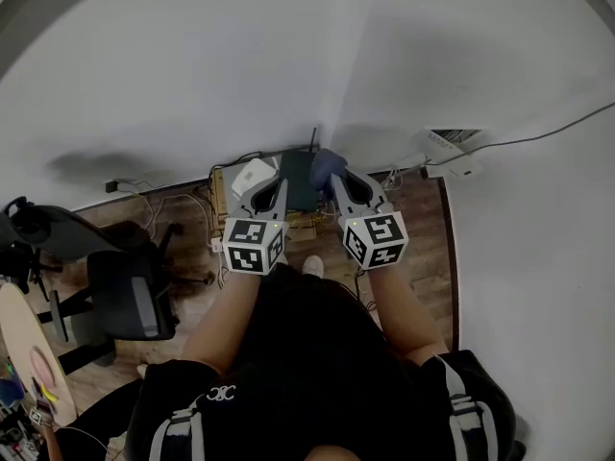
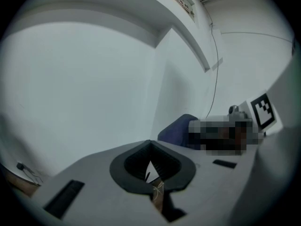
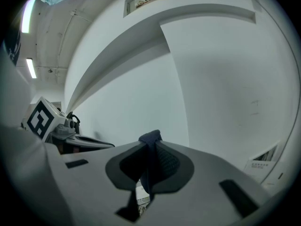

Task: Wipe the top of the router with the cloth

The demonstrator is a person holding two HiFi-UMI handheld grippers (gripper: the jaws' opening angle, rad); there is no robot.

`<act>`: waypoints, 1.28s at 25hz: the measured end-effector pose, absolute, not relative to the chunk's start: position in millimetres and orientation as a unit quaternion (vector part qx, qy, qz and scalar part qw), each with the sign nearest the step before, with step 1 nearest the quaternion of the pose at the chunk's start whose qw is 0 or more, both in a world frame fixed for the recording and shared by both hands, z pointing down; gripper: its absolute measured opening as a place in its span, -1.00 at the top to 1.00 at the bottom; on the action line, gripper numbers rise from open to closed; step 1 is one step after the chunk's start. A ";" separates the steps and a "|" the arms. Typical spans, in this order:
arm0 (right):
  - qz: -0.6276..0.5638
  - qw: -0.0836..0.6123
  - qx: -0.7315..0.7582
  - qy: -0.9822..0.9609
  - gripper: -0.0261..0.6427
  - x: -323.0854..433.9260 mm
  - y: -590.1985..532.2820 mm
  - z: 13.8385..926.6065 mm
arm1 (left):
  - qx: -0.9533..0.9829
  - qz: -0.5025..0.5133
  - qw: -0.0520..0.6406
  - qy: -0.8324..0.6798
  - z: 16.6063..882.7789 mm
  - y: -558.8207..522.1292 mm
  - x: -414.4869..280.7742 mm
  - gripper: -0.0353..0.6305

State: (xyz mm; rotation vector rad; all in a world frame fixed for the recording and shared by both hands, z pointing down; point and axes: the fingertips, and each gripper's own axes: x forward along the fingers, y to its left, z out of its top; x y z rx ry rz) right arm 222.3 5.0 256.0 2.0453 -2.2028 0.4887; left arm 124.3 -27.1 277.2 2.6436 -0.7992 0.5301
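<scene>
In the head view the black router (image 1: 298, 184) with its thin antenna (image 1: 313, 140) lies far below, on a low wooden stand in the corner of the walls. Both grippers are held up above it. My right gripper (image 1: 337, 175) is shut on a dark blue cloth (image 1: 325, 159). In the right gripper view the cloth (image 3: 150, 138) sticks out past the closed tips of that gripper (image 3: 149, 146). My left gripper (image 1: 273, 184) is beside it, shut with nothing in it. In the left gripper view its tips (image 2: 150, 144) meet, and the cloth (image 2: 178, 129) shows to the right.
A white box (image 1: 252, 175) lies left of the router among cables. A white power strip (image 1: 450, 154) with a long cable runs along the right wall. An office chair (image 1: 135, 294) and a round table edge (image 1: 24, 349) stand at the left on the wooden floor.
</scene>
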 end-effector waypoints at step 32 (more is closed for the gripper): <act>0.226 0.169 0.618 -0.734 0.88 199.2 -49.5 397.8 | 0.862 0.213 0.286 -0.359 443.4 -68.7 40.4 0.91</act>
